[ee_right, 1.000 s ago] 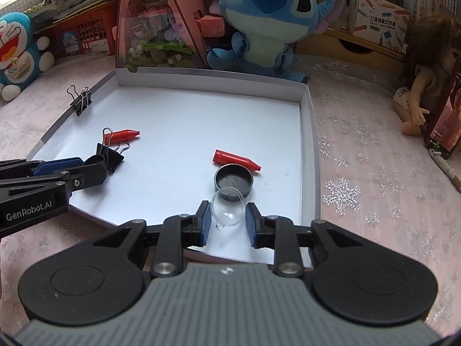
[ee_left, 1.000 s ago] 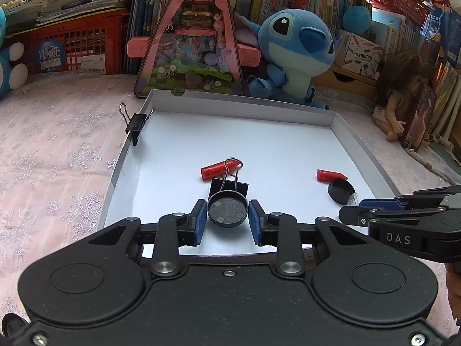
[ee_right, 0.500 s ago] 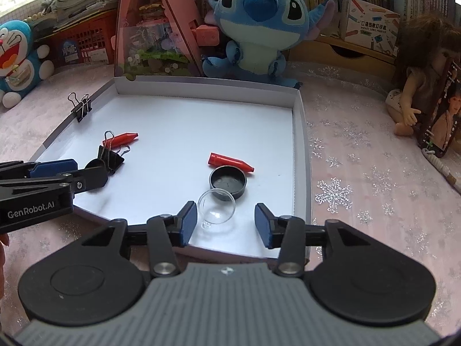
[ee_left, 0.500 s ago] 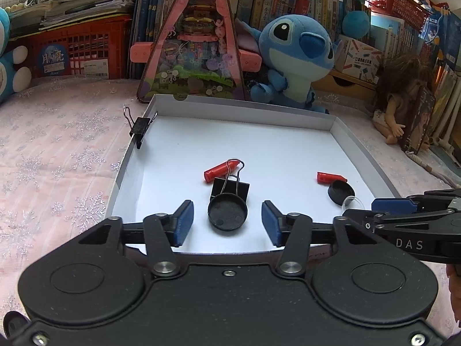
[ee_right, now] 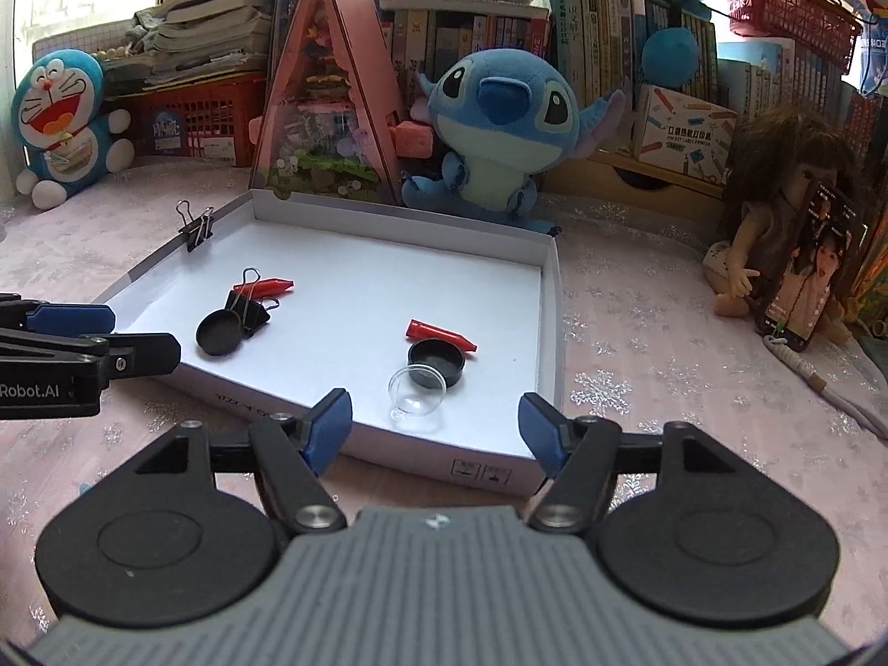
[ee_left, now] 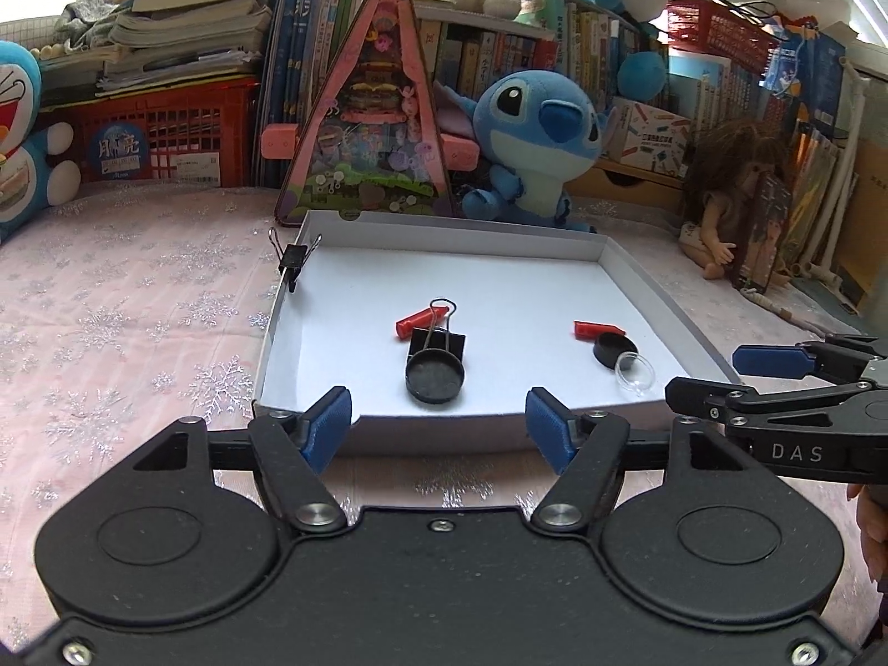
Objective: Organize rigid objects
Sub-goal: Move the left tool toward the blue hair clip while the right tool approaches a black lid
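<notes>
Both grippers just let go and backed off: left gripper dropped the black lid, right gripper the clear cap. Jaws on both are wide open and empty now. Looks like both pieces are parked in the white tray, so that placement's done.

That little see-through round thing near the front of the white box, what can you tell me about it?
The clear dome looks like a small transparent plastic cap or lid: round, shallow, glossy, with a thin rim. It lies tilted in the white tray near the front edge, leaning against or touching a black round lid, with a red cap just behind that. Neither gripper touches it; the right gripper is open, just short of it.
</notes>
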`<state>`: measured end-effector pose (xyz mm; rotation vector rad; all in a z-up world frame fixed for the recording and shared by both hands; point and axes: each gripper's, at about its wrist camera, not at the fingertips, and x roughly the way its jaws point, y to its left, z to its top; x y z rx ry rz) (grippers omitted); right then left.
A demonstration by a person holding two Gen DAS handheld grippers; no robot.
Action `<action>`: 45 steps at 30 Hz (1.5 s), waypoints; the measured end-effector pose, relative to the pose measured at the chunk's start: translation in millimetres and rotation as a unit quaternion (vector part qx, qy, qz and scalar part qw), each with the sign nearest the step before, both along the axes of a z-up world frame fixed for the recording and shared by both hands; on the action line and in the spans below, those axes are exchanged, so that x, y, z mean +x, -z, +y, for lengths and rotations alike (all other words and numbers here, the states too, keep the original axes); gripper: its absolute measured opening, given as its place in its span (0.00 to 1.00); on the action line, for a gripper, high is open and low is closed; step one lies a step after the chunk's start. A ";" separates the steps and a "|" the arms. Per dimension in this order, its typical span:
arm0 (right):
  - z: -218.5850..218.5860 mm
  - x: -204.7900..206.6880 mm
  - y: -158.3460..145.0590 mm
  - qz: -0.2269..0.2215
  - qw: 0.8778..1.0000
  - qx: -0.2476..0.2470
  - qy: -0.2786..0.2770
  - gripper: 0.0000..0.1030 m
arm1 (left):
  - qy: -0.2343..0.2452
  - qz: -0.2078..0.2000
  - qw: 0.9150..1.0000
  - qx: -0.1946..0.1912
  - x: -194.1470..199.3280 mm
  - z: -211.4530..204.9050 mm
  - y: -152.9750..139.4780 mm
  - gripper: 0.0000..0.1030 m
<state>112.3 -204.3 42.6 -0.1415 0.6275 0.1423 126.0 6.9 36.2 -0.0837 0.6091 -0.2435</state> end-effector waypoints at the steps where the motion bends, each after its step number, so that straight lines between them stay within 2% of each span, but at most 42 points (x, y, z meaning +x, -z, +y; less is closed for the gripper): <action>1: 0.7 -4.4 -0.2 -0.004 1.000 0.000 -0.002 0.76 | 0.003 -0.004 1.000 0.001 -5.9 -0.2 -0.7 0.66; 7: 8.5 -34.5 3.0 -0.026 0.999 -0.006 -0.019 0.79 | 0.023 -0.013 1.000 0.006 -34.2 -0.7 -0.4 0.68; 20: 18.2 -85.9 12.7 -0.054 0.998 -0.027 -0.031 0.81 | 0.049 0.000 0.999 0.017 -73.8 1.4 16.8 0.69; 28: 20.1 -107.1 24.9 -0.060 0.997 -0.031 -0.030 0.81 | 0.051 0.011 0.999 0.013 -83.7 4.7 29.2 0.68; 45: 20.4 -121.7 47.1 -0.043 0.999 -0.021 -0.020 0.81 | 0.053 -0.008 0.998 0.042 -92.5 -3.0 37.0 0.67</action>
